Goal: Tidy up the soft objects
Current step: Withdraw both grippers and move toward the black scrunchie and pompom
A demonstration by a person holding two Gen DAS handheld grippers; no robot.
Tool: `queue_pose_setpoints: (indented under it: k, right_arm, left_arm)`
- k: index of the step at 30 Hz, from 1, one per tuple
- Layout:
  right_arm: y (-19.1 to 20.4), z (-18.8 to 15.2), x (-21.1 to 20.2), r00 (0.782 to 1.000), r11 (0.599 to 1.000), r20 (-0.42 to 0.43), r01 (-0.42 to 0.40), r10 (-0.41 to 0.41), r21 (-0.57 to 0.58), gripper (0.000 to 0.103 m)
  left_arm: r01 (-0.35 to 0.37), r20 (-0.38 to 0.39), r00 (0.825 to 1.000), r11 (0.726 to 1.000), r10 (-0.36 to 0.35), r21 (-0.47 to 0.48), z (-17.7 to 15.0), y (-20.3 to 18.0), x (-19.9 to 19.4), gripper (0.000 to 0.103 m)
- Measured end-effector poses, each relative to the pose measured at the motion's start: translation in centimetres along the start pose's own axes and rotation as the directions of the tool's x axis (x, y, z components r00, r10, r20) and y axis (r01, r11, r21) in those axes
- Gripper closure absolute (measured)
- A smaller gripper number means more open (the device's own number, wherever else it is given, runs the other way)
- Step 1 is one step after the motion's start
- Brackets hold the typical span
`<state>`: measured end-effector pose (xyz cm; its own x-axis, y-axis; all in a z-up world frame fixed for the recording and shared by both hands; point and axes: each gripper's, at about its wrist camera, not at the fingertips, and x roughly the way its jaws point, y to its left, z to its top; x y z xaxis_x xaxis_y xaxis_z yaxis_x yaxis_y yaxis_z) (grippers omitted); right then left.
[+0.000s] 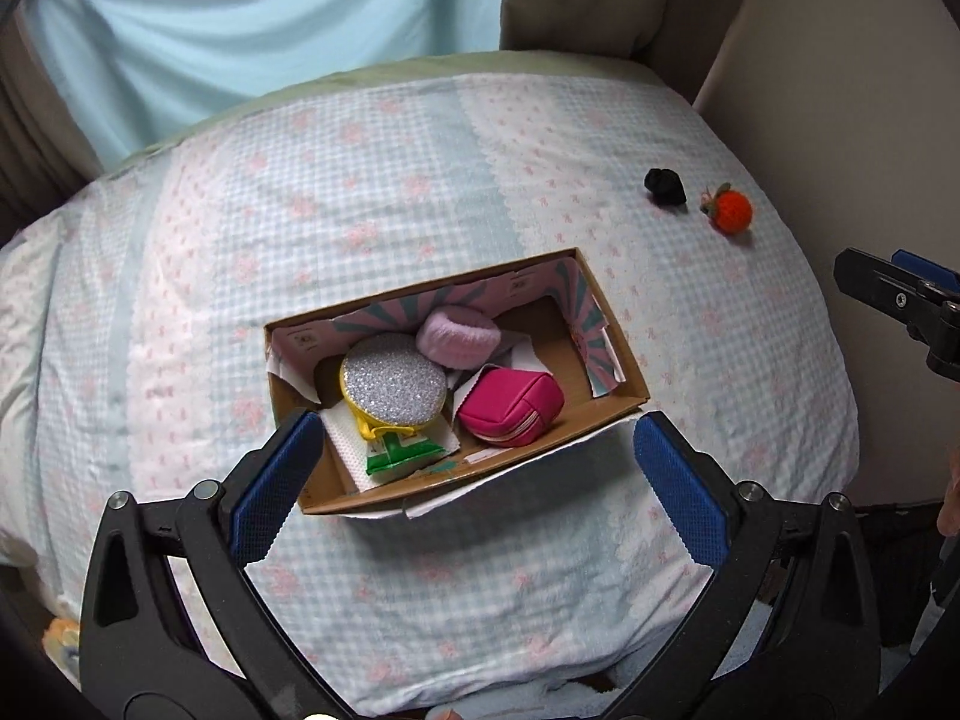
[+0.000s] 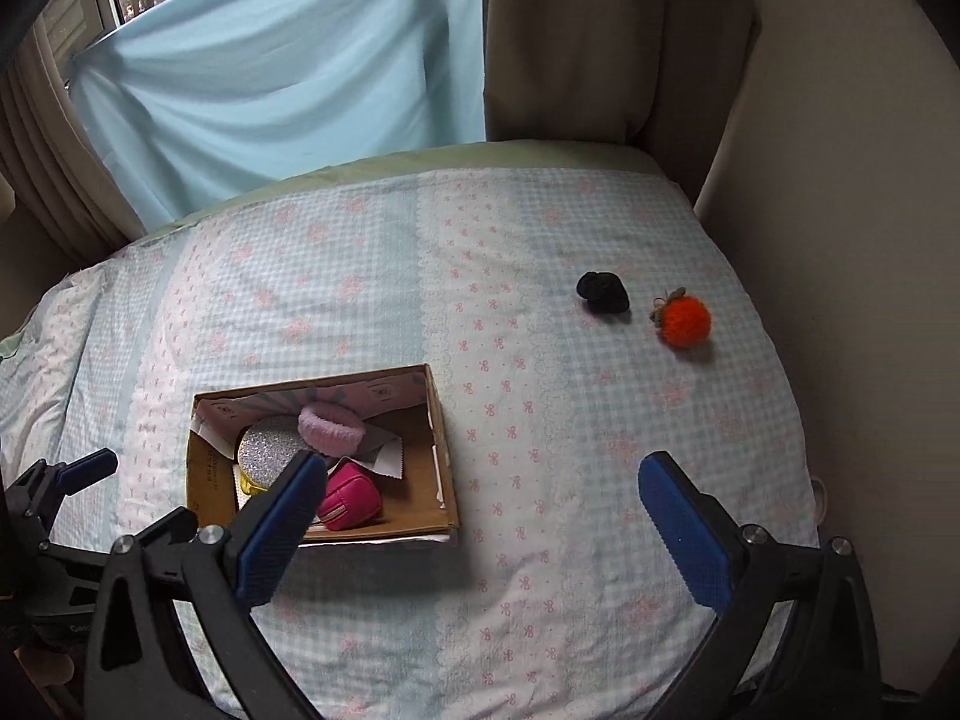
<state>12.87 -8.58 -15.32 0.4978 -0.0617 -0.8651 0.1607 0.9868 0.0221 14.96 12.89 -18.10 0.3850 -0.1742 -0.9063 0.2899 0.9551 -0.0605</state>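
Both tools open wide, nothing held. Left tool (image 1: 477,468) hangs low over the near edge of the open brown cardboard box (image 1: 624,372) with patterned paper lining; right tool (image 2: 480,504) hovers over bare bedding to the right of that box, blue pads well apart. Surface is a bed, pale blue gingham quilt with pink bow print (image 2: 540,480). Box count, near to far: one green and white packet (image 1: 399,456) at the near wall, one round yellow pouch with silver glitter face (image 1: 393,387) resting on it, one magenta zip pouch (image 1: 513,405) beside it, one pink fluffy terry ring (image 1: 459,339) behind toward the far wall. Four items in the box; the right end of its floor shows bare cardboard. Farther out, toward the far right of the bed, two items left loose: one small black fabric lump (image 2: 603,294) and one orange knitted ball with a green and brown tuft (image 2: 684,313), just beside each other, not touching as far as I can tell. Judgement: step in hand is fetching one of these two with the right tool. To do it well, come down from above, pads straddling one item only, close gently since the quilt gives underneath, avoid pinching bedding, then carry to the bare right end of the box.
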Motion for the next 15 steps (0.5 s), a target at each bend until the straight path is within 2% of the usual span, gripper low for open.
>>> queue_pose_setpoints:
  k: [3,5,10,15]
  right_arm:
    - [-3.2,-0.3,-1.5,0.999,0.999,0.044,0.016,-0.018,0.035,0.0]
    - [-5.2,-0.2,-2.2,0.996,0.997,0.071,0.055,-0.059,0.056,0.0]
    - [-10.5,-0.1,-3.0,0.992,0.993,0.111,0.049,-0.061,0.104,0.0]
    - [-15.6,1.1,-2.1,0.991,0.996,0.124,0.037,-0.047,0.083,0.0]
  left_arm:
    - [0.008,0.021,1.0,1.0,-0.008,0.022,0.2,-2.8,-0.9,0.0]
    - [0.014,0.03,0.999,0.999,-0.015,0.033,0.4,-4.7,-1.2,0.0]
    - [0.029,0.025,0.999,0.998,-0.03,0.058,2.1,-9.8,-0.2,0.0]
    - [0.053,0.028,0.998,0.997,-0.054,0.054,4.8,-14.7,2.1,0.0]
